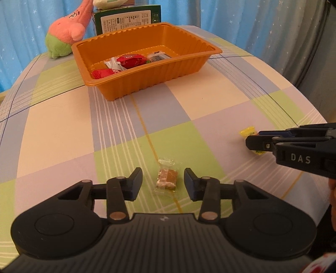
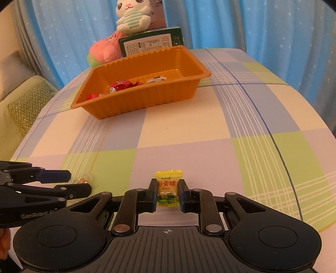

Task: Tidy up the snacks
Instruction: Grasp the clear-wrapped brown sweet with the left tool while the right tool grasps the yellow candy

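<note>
An orange tray [image 1: 159, 82] [image 2: 147, 98] stands at the far side of the checked table and holds several red and white wrapped snacks [image 1: 130, 61]. My left gripper [image 1: 163, 182] is open, its fingers on either side of a clear-wrapped brown snack [image 1: 167, 178] lying on the table. My right gripper [image 2: 168, 193] has its fingers closed against both sides of a yellow wrapped candy [image 2: 168, 189] on the table. The candy also shows in the left wrist view [image 1: 248, 132], partly hidden by the right gripper [image 1: 255, 139].
A pink and green plush [image 1: 67, 31] and a green box [image 1: 128, 19] stand behind the tray, with a white plush [image 2: 132, 16] on top of the box. Blue curtains hang behind the table. A green cushioned seat [image 2: 23, 109] is at the left.
</note>
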A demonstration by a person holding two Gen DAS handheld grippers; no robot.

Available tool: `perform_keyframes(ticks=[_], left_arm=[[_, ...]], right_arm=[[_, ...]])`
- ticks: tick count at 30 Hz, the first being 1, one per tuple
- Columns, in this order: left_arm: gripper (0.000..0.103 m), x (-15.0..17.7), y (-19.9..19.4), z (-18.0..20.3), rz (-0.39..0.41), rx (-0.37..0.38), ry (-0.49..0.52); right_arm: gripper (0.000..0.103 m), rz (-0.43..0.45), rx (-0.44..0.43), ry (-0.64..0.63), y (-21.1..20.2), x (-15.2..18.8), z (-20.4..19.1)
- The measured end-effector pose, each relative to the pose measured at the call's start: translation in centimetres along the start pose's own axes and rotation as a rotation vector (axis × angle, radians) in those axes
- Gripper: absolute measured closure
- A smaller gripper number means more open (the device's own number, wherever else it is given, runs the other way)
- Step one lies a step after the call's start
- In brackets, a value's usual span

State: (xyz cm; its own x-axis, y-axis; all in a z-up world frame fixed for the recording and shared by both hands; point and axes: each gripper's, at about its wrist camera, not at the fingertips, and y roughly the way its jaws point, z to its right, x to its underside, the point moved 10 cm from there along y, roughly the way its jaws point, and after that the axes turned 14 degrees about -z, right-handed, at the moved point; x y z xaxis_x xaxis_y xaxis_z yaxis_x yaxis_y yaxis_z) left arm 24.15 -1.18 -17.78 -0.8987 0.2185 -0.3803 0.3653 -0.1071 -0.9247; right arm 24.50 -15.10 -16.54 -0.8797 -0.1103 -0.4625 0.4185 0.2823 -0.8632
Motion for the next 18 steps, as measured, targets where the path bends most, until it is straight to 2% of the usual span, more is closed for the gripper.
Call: perform_keyframes(ticks=[7,12,18], left_arm=[[0.085,-0.1,0.5,0.4,0.0,-0.019,0.011],[0.085,0.1,-0.1,0.4,0.005,-0.033,-0.031],[0.085,0.7,-2.3,0.3,0.038,-0.02,-0.145]], right_arm=[[0.083,0.003,-0.013,0.01,0.0,-0.1,0.1],[0.083,0.006,-0.016,0.018,-0.2,-0.1,0.3],[0.083,0.022,-0.023,0.019,-1.4,-0.2,0.1]])
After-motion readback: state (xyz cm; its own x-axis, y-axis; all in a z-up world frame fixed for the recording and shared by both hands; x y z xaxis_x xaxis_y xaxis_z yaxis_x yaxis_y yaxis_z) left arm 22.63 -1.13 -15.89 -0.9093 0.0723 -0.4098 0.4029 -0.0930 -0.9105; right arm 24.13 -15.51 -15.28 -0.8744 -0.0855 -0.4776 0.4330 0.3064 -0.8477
